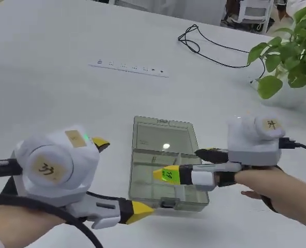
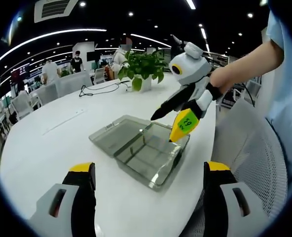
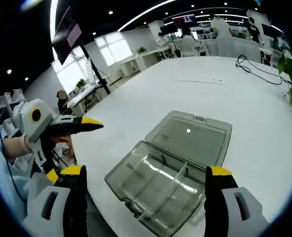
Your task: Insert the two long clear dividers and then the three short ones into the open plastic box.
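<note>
Right gripper (image 1: 180, 164) hovers over the open smoky clear plastic box (image 1: 142, 173), 2 fingers spread, empty. Left gripper (image 1: 120, 176) is low beside it, fingers spread. Clear dividers (image 3: 158, 170) stand inside.

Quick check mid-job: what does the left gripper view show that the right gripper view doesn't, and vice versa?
Left gripper view: the right claw from outside, open, its green-labelled tip over the open plastic box, plus the whole potted plant and a mesh chair. Right gripper view: the left claw from outside, open, off to one side of the box, plus windows. Both: that box with clear dividers inside, and the black cable.
</note>
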The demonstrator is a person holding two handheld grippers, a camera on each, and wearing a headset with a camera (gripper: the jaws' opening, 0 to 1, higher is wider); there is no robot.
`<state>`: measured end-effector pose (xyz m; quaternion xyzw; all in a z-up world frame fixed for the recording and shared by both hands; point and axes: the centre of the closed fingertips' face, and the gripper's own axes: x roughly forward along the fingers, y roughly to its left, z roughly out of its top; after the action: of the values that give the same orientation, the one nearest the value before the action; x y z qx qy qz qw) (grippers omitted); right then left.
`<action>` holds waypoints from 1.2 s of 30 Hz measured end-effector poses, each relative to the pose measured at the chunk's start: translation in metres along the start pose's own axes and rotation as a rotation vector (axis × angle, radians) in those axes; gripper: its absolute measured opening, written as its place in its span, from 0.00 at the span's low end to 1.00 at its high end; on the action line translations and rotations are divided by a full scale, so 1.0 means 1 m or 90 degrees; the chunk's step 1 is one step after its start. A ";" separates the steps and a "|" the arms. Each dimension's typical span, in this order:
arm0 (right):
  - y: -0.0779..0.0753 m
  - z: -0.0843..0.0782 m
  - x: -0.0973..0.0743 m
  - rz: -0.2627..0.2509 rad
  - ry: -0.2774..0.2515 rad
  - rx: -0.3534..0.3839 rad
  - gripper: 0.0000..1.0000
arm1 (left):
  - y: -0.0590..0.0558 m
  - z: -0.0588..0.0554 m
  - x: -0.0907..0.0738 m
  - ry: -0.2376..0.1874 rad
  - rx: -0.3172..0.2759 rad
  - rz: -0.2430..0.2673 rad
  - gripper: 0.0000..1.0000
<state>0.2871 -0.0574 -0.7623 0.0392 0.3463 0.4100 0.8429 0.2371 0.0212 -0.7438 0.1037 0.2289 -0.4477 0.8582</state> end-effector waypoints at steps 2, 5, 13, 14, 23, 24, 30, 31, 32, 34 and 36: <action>-0.003 0.002 -0.007 -0.013 -0.028 -0.022 1.00 | 0.001 -0.001 0.000 -0.001 -0.012 0.004 0.92; -0.003 0.011 -0.016 -0.016 -0.088 -0.055 1.00 | 0.003 -0.002 -0.001 0.001 -0.021 0.009 0.92; 0.004 0.015 -0.038 0.000 -0.147 -0.063 1.00 | 0.013 -0.009 -0.007 -0.010 -0.095 0.025 0.92; 0.004 0.015 -0.040 -0.001 -0.151 -0.068 1.00 | 0.015 -0.010 -0.008 -0.009 -0.099 0.030 0.92; 0.001 0.002 -0.070 -0.019 -0.164 -0.097 1.00 | 0.052 -0.042 -0.023 0.046 -0.179 0.107 0.87; 0.000 0.000 -0.072 -0.023 -0.165 -0.095 1.00 | 0.054 -0.047 -0.024 0.057 -0.186 0.111 0.87; -0.010 -0.013 -0.087 -0.044 -0.170 -0.082 1.00 | 0.074 -0.070 -0.029 0.110 -0.235 0.142 0.85; -0.010 -0.015 -0.090 -0.043 -0.172 -0.080 1.00 | 0.077 -0.075 -0.031 0.128 -0.231 0.147 0.85; -0.011 -0.017 -0.091 -0.046 -0.168 -0.080 1.00 | 0.080 -0.080 -0.032 0.145 -0.231 0.150 0.84; -0.014 -0.020 -0.094 -0.054 -0.164 -0.090 1.00 | 0.086 -0.086 -0.034 0.168 -0.233 0.159 0.83; -0.016 -0.024 -0.098 -0.063 -0.154 -0.095 1.00 | 0.091 -0.094 -0.036 0.190 -0.239 0.167 0.82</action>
<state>0.2417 -0.1436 -0.7325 0.0084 0.2125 0.3852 0.8980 0.2654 0.1354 -0.8109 0.0365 0.4163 -0.2622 0.8698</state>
